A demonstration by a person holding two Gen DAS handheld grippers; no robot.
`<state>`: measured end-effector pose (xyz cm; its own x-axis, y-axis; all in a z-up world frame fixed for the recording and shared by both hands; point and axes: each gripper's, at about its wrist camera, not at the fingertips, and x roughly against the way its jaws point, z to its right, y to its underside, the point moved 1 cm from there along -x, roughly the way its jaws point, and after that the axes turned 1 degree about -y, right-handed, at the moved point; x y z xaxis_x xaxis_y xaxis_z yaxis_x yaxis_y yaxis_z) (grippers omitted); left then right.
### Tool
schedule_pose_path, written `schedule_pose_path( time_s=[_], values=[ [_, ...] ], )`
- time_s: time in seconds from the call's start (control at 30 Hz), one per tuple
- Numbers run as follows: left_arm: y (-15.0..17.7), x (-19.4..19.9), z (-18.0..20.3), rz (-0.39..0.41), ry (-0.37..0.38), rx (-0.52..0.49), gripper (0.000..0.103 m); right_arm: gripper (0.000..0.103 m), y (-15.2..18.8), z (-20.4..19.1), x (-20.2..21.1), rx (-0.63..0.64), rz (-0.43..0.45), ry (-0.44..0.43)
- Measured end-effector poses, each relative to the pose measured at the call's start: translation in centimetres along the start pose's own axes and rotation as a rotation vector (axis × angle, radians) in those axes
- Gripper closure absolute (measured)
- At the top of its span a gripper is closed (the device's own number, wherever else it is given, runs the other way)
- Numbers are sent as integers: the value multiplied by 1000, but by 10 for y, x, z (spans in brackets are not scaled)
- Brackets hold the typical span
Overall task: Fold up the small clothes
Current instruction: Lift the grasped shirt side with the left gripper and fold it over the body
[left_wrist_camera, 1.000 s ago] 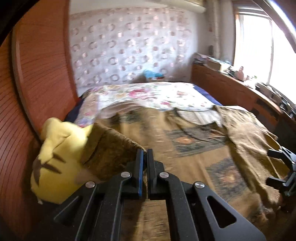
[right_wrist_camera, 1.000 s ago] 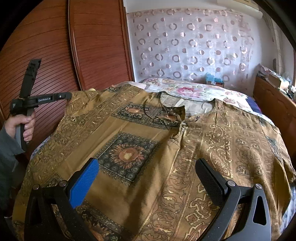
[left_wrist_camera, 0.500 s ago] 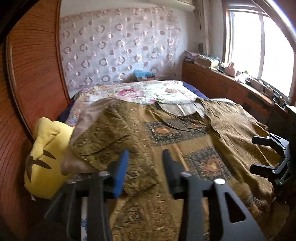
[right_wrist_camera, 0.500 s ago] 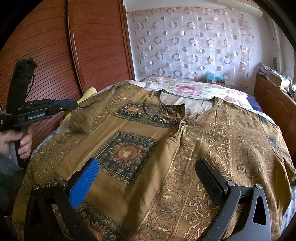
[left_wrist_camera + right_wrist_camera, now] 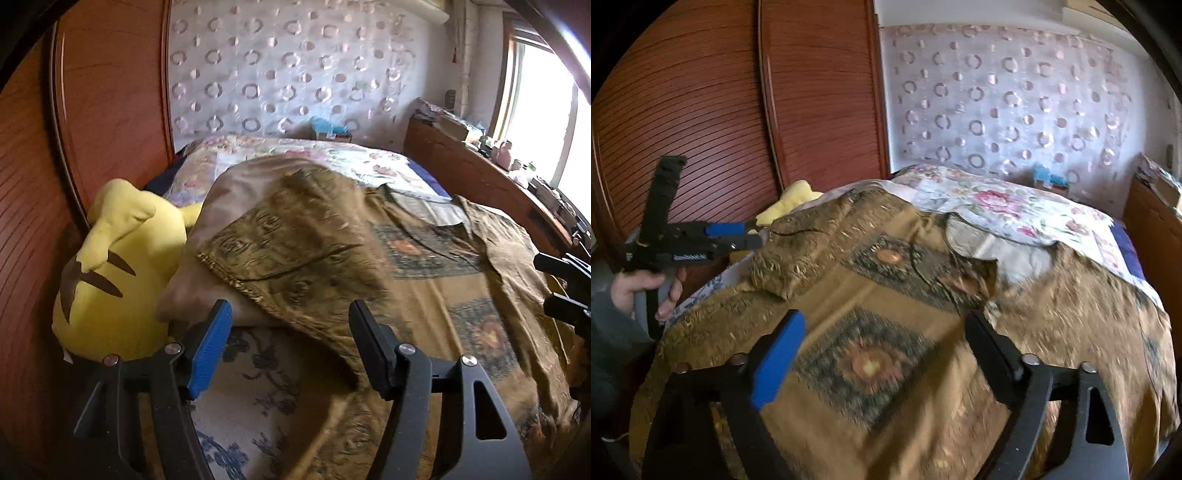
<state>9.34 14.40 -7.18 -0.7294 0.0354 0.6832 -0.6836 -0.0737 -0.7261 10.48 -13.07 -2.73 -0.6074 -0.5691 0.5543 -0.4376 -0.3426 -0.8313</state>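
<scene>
Gold-brown patterned tunic (image 5: 886, 332) spread across bed (image 5: 1015, 210), left sleeve (image 5: 295, 251) folded inward | my left gripper (image 5: 291, 332) just opening, empty, sleeve released | my right gripper (image 5: 882, 350) closing slightly, wide, empty above hem, probably for the next fold

Daylight from an overexposed window (image 5: 543, 122) at right; fisheye bending with dark corners; motion blur smears the patterned garment (image 5: 886, 332).

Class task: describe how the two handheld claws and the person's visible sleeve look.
Each black plastic claw, left and right, has one blue-padded finger, one black finger and silver bolts. The left claw's side bears small white lettering, too blurred to read. The sleeve is grey.
</scene>
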Motion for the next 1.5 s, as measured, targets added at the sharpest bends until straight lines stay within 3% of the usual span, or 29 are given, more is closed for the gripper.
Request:
schedule_pose_path(
  time_s=[0.1,0.23,0.47,0.53,0.7,0.73,1.1,1.37,1.43,1.5],
  values=[
    [-3,-9,-5,-11,-14,7,36,27,-8,0,-21,9,-23,-21],
    [-7,-25,-11,-51,-16,24,37,28,-10,-1,-43,0,-52,-44],
    [-7,-41,-16,-102,-17,34,51,28,-8,-10,-60,2,-76,-63],
    [-7,-41,-15,-98,-10,32,57,28,-6,-9,-65,1,-85,-67],
    [-10,-39,-9,-93,28,4,96,28,-3,-8,-67,-17,-92,-79],
    [-11,-38,-8,-90,32,-2,98,28,-3,-7,-66,-20,-92,-80],
    [-52,-7,54,35,114,-122,99,28,-2,12,-44,-78,-49,-62],
    [-78,-9,103,50,142,-198,99,28,9,34,-21,-125,-16,-21],
    [-78,-7,108,54,154,-203,93,28,14,39,-18,-143,-12,-13],
    [-75,-2,110,65,169,-205,70,28,18,41,-16,-156,-10,-7]
  ],
)
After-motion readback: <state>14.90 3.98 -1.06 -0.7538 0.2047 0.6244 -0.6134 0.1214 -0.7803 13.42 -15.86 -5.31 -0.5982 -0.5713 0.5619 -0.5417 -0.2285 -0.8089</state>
